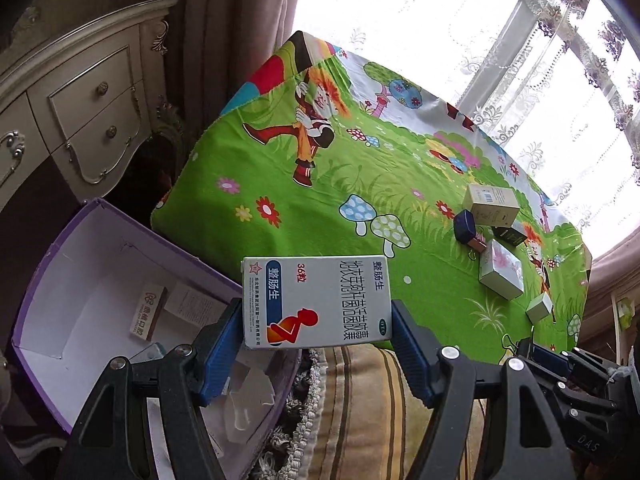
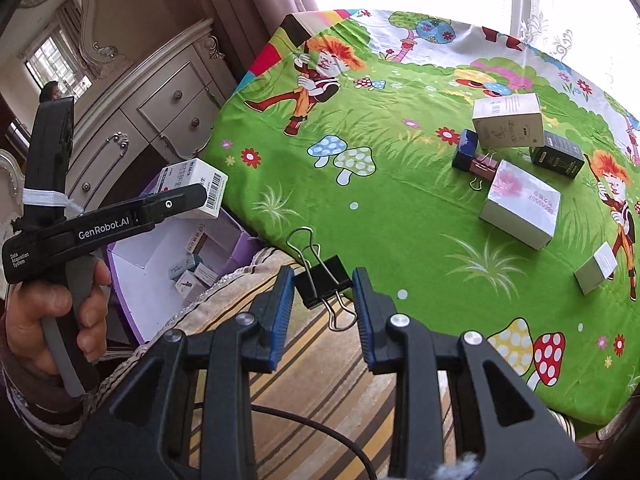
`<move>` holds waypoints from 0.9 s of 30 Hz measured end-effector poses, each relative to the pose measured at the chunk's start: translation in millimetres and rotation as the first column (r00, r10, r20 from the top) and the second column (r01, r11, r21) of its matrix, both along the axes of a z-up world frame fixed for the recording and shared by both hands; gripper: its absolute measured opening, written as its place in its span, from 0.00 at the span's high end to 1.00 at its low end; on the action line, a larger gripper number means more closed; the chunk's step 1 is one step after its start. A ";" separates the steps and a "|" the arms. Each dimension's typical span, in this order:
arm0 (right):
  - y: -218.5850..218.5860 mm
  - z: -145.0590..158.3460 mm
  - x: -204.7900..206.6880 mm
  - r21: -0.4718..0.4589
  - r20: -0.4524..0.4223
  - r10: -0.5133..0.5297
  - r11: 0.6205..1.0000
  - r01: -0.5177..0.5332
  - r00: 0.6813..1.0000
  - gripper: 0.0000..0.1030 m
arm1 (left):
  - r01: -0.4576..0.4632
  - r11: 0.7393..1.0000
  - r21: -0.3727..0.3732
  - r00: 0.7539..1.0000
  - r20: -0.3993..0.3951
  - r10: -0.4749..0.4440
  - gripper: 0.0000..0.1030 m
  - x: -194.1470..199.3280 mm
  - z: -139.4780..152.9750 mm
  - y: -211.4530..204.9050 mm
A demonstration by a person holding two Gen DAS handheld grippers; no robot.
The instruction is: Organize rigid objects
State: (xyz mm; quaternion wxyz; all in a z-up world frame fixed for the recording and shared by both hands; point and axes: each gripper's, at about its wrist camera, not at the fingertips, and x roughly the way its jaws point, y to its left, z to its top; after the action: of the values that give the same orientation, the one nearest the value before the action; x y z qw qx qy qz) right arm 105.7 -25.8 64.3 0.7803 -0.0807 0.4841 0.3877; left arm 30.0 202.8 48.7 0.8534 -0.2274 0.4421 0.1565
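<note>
Several small cartons already lie in the purple box (image 1: 52, 280). Left gripper (image 1: 318, 332) jaws pinch a medicine carton (image 1: 316, 300) beside it; right gripper (image 2: 324, 304) jaws pinch a black binder clip (image 2: 324, 280). About six items remain on the tabletop (image 2: 400, 200).

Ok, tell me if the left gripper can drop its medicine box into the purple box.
Probably yes: the left gripper holds the medicine box just beside the open purple box, with nothing between them.

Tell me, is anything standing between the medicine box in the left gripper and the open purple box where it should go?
Nothing visible does. The left gripper holds the medicine box beside the purple box, whose top is open. A few small packs lie on its floor, with bare floor left around them.
</note>
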 end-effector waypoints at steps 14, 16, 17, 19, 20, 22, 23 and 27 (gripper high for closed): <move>109.6 -5.6 -50.2 -0.049 -0.025 0.260 0.964 -0.261 0.965 0.67 | -0.196 0.981 -0.001 0.979 -0.051 0.196 0.31 -67.8 -30.1 80.2; 123.9 -9.9 -61.5 -0.058 -0.039 0.307 0.949 -0.309 0.951 0.67 | -0.217 0.976 -0.007 0.975 -0.056 0.216 0.31 -74.4 -33.2 87.5; 130.2 -12.1 -68.1 -0.061 -0.046 0.329 0.941 -0.332 0.943 0.67 | -0.224 0.975 -0.010 0.973 -0.056 0.223 0.31 -76.8 -34.3 90.4; 141.7 -16.4 -79.5 -0.067 -0.056 0.363 0.928 -0.366 0.930 0.67 | -0.236 0.972 -0.015 0.970 -0.055 0.235 0.30 -81.3 -36.0 95.5; 146.7 -18.6 -84.3 -0.071 -0.060 0.375 0.923 -0.378 0.925 0.67 | -0.244 0.970 -0.016 0.968 -0.055 0.243 0.30 -83.5 -36.6 97.5; 155.3 -23.4 -93.1 -0.077 -0.075 0.392 0.914 -0.398 0.917 0.67 | -0.253 0.967 -0.019 0.966 -0.060 0.252 0.30 -86.4 -38.6 100.6; 159.1 -25.6 -96.8 -0.078 -0.085 0.402 0.910 -0.408 0.912 0.67 | -0.258 0.966 -0.021 0.965 -0.062 0.257 0.30 -87.9 -39.6 102.7; 168.2 -30.9 -109.4 -0.082 -0.096 0.442 0.889 -0.450 0.892 0.52 | -0.280 0.960 -0.023 0.958 -0.075 0.278 0.29 -91.3 -44.2 108.3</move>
State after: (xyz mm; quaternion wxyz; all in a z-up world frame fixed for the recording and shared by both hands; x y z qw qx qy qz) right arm -3.8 142.4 33.4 0.6466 -0.2147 0.5005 0.5341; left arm -61.3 311.2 4.5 0.8026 -0.2961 0.4383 0.2757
